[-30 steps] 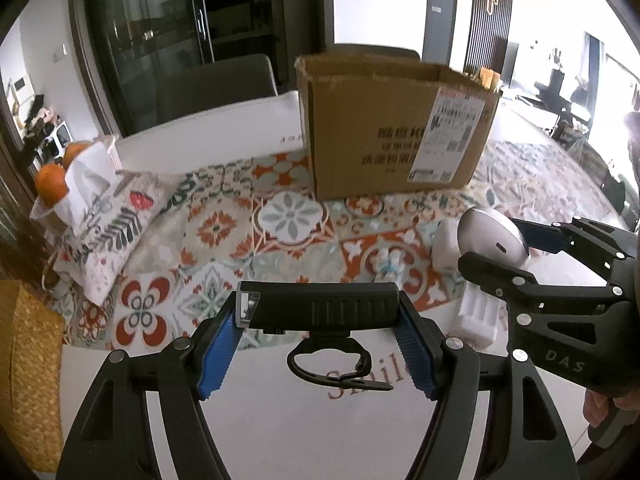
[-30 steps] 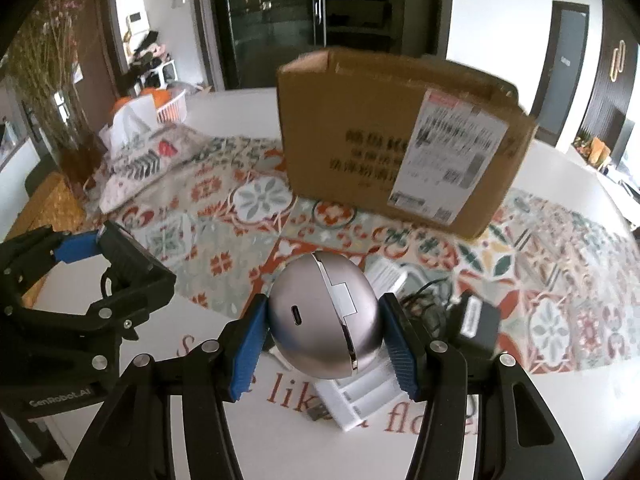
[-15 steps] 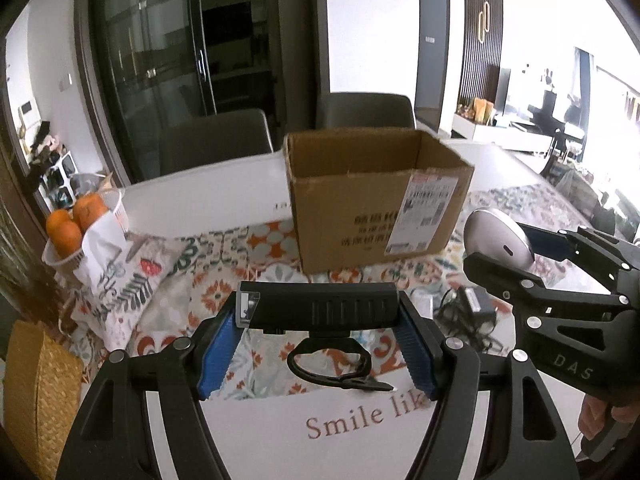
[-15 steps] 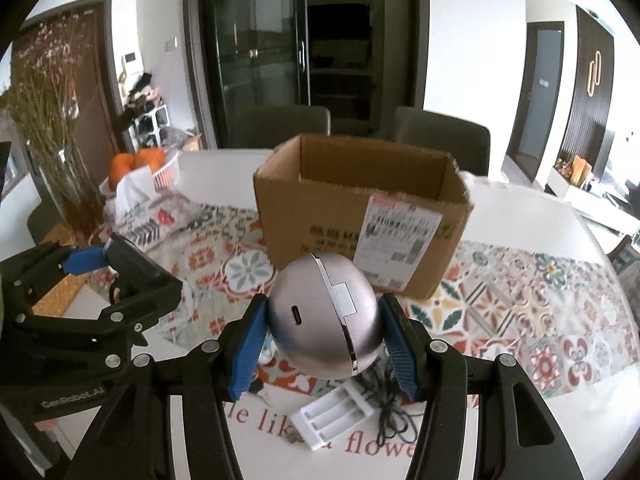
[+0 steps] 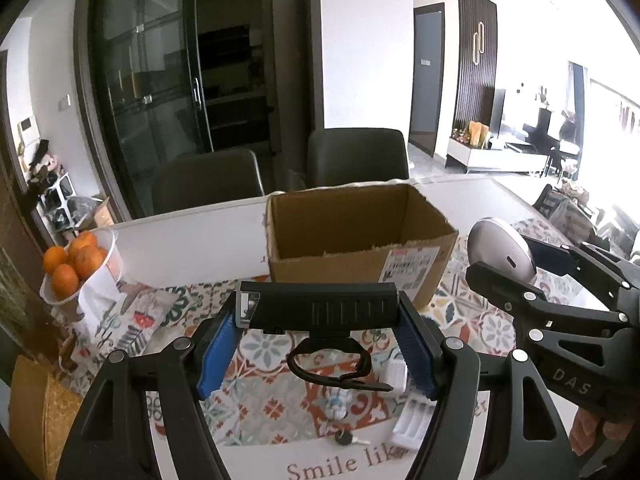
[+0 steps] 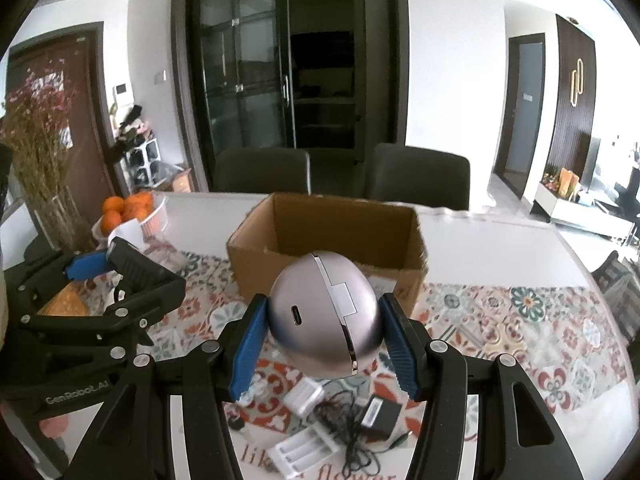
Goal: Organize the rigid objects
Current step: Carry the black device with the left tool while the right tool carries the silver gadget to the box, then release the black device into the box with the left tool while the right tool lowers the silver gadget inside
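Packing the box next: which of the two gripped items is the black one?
The bar-shaped device with a hanging loop, clamped crosswise in the left gripper. The right gripper holds a silver egg-shaped gadget instead.

Left gripper (image 5: 320, 346): black frame, blue pads; black ribbed flashlight (image 5: 318, 311) with black strap loop. Right gripper (image 6: 322, 346): black frame, blue pads; metallic silver-pink rounded device (image 6: 324, 322) with chrome seam. Cardboard box (image 5: 356, 248): plain brown, white printed label. Worktop (image 5: 192, 240): white. Cloth (image 6: 520, 320): tile pattern in orange-red, teal, grey, white. Oranges (image 5: 72, 260): orange, in white basket (image 5: 108, 268). Battery cases (image 6: 300, 450): white. Adapter (image 6: 380, 416): black.
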`<state>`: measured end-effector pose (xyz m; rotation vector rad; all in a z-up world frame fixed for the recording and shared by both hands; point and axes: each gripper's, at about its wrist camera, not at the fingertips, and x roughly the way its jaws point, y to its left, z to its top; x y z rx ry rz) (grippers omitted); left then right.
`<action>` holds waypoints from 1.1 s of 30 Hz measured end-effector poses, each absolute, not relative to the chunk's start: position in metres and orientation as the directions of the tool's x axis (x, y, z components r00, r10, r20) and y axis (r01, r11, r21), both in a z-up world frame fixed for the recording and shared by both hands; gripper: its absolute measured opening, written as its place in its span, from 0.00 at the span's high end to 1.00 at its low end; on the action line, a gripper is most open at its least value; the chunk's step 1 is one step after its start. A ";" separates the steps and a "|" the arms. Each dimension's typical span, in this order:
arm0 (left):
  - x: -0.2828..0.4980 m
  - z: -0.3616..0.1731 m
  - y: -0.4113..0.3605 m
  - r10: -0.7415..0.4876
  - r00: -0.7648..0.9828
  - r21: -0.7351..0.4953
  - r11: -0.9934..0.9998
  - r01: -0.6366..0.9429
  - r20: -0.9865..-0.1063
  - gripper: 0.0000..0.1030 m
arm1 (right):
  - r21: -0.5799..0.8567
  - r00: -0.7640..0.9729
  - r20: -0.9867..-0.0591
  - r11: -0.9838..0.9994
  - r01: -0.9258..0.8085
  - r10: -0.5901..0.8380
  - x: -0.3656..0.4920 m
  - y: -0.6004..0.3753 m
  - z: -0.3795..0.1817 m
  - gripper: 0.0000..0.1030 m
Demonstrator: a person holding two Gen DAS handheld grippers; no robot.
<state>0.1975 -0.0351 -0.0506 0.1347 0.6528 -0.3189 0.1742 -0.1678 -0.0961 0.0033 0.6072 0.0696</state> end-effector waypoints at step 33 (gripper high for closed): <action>0.339 -0.028 -0.080 -0.273 0.646 0.003 0.920 0.391 -0.713 0.30 | 0.089 0.755 -0.650 0.995 -0.038 0.087 0.320 -0.221 -0.072 0.45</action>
